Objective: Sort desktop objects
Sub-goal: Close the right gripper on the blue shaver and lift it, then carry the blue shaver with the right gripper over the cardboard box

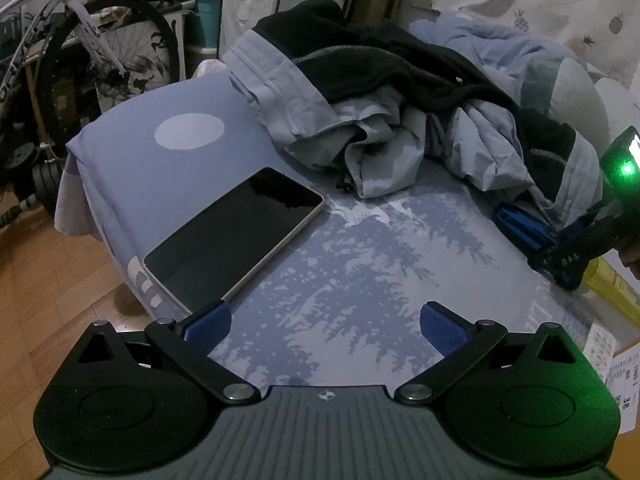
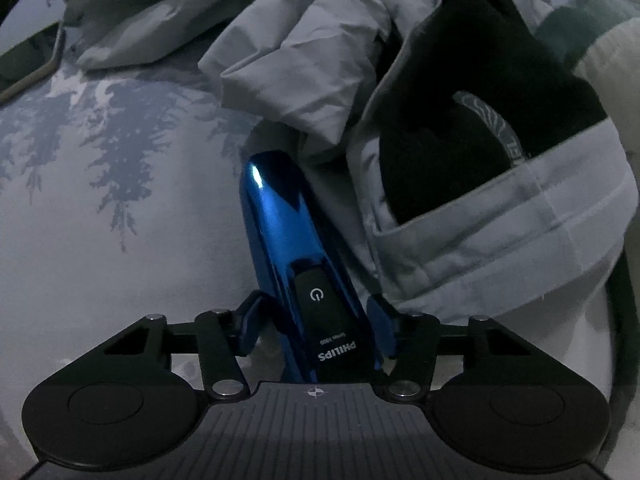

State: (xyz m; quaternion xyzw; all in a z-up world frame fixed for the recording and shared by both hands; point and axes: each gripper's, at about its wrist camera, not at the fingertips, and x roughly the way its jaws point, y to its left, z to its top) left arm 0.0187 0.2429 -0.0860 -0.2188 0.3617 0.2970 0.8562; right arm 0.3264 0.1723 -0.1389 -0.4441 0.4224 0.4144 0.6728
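A shiny blue Philips electric shaver [image 2: 288, 248] lies on the tree-print cloth, its far end under a fold of the grey jacket [image 2: 320, 60]. My right gripper [image 2: 316, 328] is closed around the shaver's near end, blue pads against both sides. In the left wrist view the right gripper [image 1: 568, 256] and the shaver [image 1: 520, 224] show at the right edge. My left gripper [image 1: 324, 324] is open and empty above the cloth. A dark-screened tablet [image 1: 236, 236] lies just ahead to its left.
A heap of grey and black clothing [image 1: 400, 92] covers the back of the blue cloth-covered surface [image 1: 360, 260]. A bicycle [image 1: 80, 48] stands at the left over the wooden floor. A yellow object [image 1: 612, 284] and papers lie at the right edge.
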